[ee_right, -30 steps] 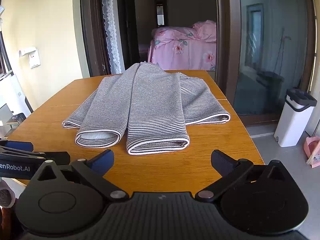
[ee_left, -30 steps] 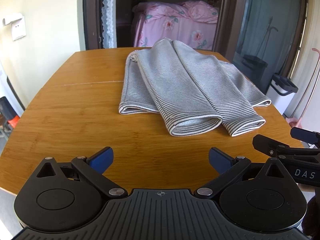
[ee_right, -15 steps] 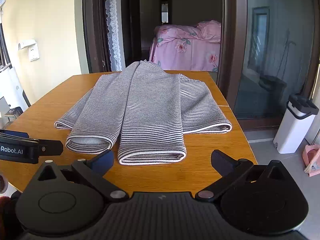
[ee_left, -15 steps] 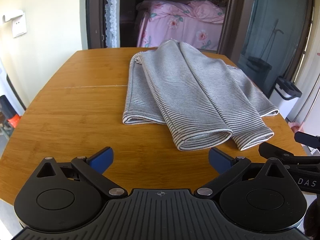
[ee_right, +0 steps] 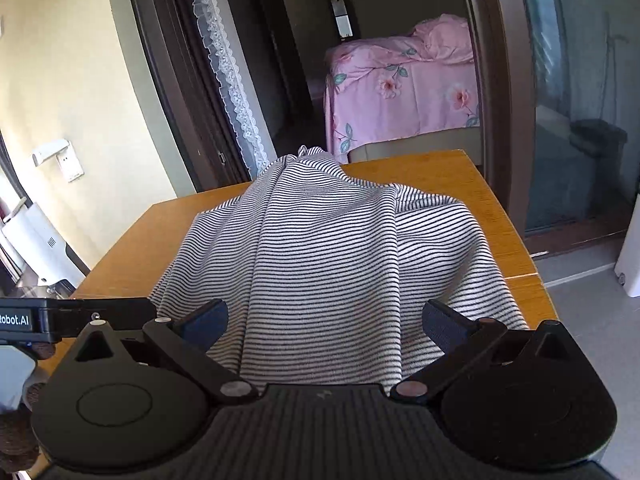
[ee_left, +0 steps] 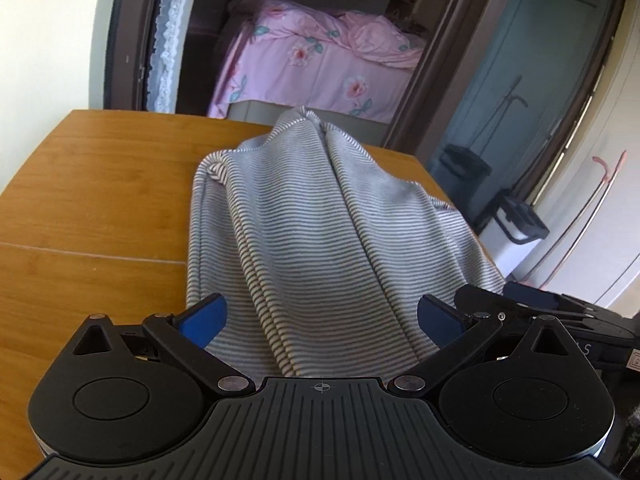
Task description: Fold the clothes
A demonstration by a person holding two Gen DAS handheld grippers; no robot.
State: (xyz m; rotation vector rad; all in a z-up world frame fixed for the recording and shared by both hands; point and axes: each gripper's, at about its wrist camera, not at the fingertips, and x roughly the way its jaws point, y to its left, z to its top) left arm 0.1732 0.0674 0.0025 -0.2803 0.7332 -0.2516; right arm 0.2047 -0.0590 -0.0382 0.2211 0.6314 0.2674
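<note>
One striped grey garment (ee_left: 320, 232) lies folded lengthwise on the wooden bench (ee_left: 92, 200), its near end running right in between the fingers of both claws. Left claw (ee_left: 320, 316) is spread wide, blue pads (ee_left: 204, 316) either side of the cloth's left fold, not pinching anything. Right claw (ee_right: 326, 320) is just as wide, its fingers straddling the garment's (ee_right: 328, 264) right fold above the bench (ee_right: 492, 208), cloth loose between them. Both tools sit side by side at the near edge, the right one's tip peeking into the left view. Beyond the bench, a doorway with a lace curtain (ee_right: 228, 68) and a bed (ee_left: 320, 64) in pink floral sheets; a white bin (ee_left: 512, 236) stands off to the right.
</note>
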